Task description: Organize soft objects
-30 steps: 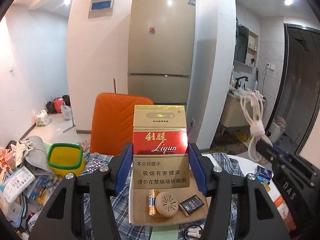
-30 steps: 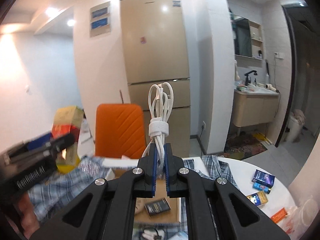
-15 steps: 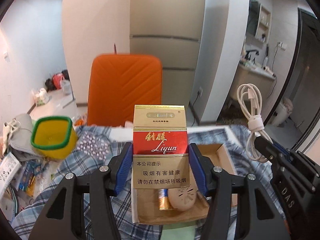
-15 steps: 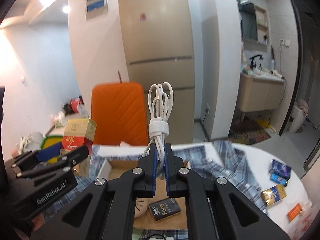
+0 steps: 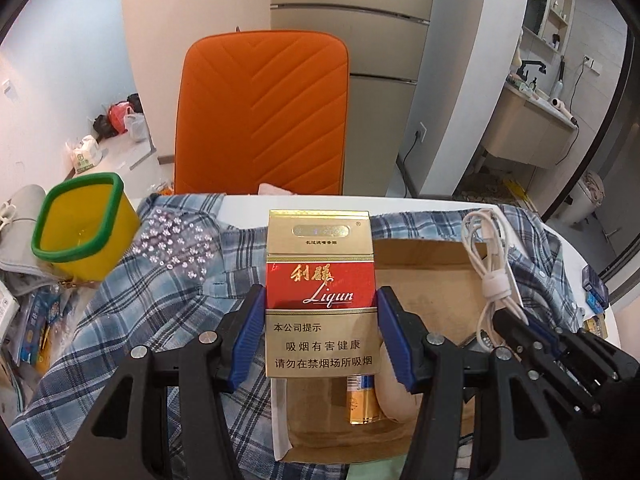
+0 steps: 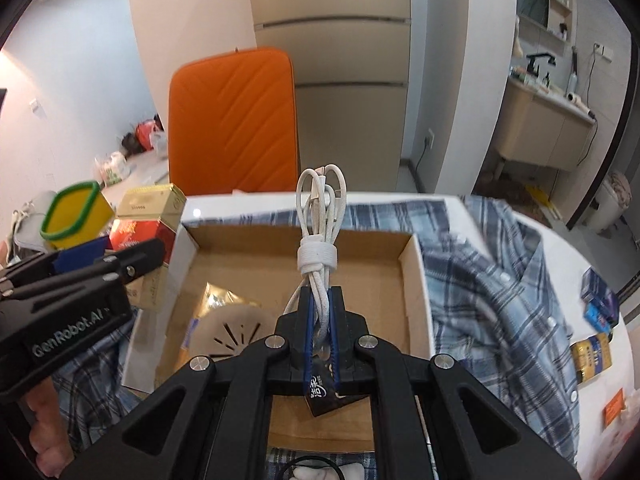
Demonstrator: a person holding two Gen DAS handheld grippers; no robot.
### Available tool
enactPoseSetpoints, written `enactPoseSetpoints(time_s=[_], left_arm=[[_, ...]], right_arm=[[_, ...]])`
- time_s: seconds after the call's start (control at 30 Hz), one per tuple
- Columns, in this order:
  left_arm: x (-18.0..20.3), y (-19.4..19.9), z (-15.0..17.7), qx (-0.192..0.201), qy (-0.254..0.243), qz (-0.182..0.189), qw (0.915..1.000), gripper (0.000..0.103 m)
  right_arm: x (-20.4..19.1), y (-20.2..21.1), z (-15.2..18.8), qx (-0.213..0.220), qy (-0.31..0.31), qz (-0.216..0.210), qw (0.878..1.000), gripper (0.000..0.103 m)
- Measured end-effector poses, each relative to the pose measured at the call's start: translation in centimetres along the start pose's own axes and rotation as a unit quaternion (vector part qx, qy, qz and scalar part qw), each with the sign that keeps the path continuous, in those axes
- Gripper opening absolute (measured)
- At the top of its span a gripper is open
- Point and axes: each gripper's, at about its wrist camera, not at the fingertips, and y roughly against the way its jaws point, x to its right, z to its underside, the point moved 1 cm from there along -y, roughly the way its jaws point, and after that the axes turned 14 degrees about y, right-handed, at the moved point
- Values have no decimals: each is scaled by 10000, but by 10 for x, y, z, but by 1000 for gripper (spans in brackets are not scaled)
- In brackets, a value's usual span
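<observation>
Left gripper was clenched on one Liqun cigarette pack, held at frame centre above the cardboard box. Right gripper was clamped on one bundled white cable, centre frame over the box. Risk judged: cable slipping through the narrow pinch; pack crushed by squeeze. One plaid shirt was counted under the box.

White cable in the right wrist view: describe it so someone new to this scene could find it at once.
Start at the open cardboard box on the plaid shirt, in front of the orange chair. Above the box, the right gripper is shut on the cable. It is the only white coiled bundle, tied at its middle with a white strap, loops pointing up.
</observation>
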Motion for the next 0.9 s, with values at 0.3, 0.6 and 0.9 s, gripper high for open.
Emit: enactPoseSetpoints(time_s=[0.3, 0.6, 0.9], left_arm=[[-8, 2, -4, 130, -57, 37, 9999, 64], [-4, 6, -4, 265, -140, -9, 9996, 76], [-7, 16, -7, 395, -107, 1, 9992, 76]], right_arm=[[9, -19, 8, -330, -84, -79, 9994, 8], [8, 2, 2, 9, 93, 95, 9999, 63], [6, 16, -2, 159, 216, 228, 9994, 63]])
